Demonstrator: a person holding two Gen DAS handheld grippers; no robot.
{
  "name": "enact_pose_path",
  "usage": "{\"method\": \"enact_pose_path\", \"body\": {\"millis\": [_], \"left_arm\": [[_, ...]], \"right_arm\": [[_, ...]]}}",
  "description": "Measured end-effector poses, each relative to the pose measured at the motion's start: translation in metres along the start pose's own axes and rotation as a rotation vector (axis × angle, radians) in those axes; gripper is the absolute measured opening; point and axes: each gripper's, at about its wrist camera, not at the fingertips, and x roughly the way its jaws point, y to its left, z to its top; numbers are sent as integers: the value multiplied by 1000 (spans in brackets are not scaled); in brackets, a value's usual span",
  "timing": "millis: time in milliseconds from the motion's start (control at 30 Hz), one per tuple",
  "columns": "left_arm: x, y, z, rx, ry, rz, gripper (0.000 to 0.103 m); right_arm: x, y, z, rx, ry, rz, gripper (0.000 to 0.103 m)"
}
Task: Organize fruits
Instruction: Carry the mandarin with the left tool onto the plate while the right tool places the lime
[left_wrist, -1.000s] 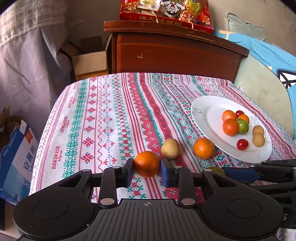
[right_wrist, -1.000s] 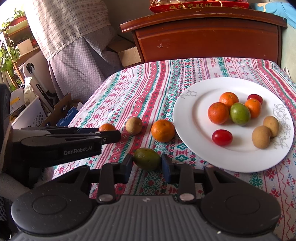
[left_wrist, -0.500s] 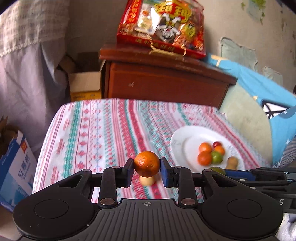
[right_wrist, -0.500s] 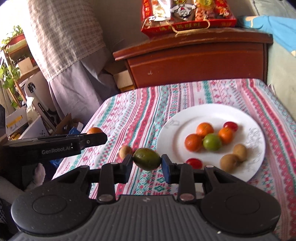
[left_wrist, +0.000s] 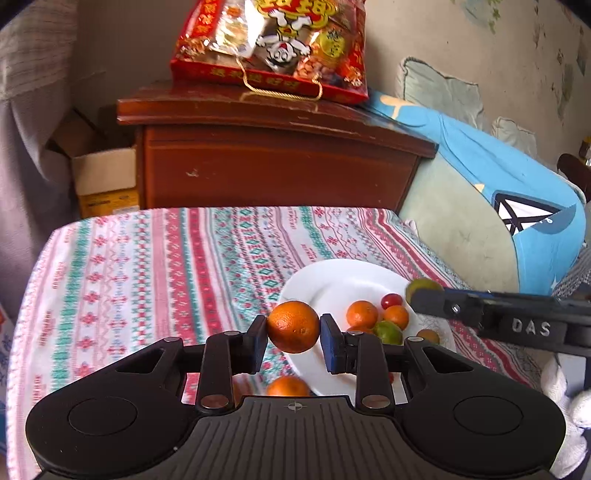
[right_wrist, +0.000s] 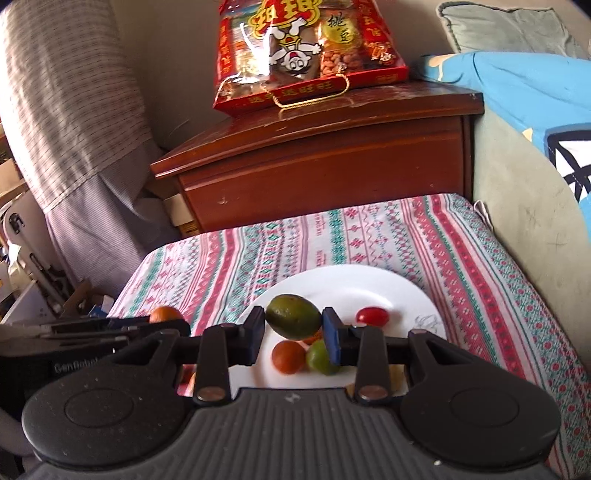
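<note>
while the left tool (left_wrist: 293, 330) clamps an orange (left_wrist: 293, 326), the right tool (right_wrist: 293, 325) clamps a green fruit (right_wrist: 293, 316) (both above the plate (right_wrist: 388, 291)).

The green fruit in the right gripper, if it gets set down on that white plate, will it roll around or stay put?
The green fruit looks smooth and oval, so it may roll on its long side. The white plate seems shallow and glossy, giving little grip. Fruit already resting there could probably stop it.

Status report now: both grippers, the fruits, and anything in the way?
Left gripper shut on orange. Right gripper shut on green fruit. Both held above white plate. Path to plate looks clear.
</note>
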Motion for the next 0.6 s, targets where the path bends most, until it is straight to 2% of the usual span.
{"method": "enact_pose_path", "body": {"millis": [600], "left_arm": [[59,-24,2,28,63,-41,28]], "right_arm": [[37,-32,4,82,36,-53,34]]}}
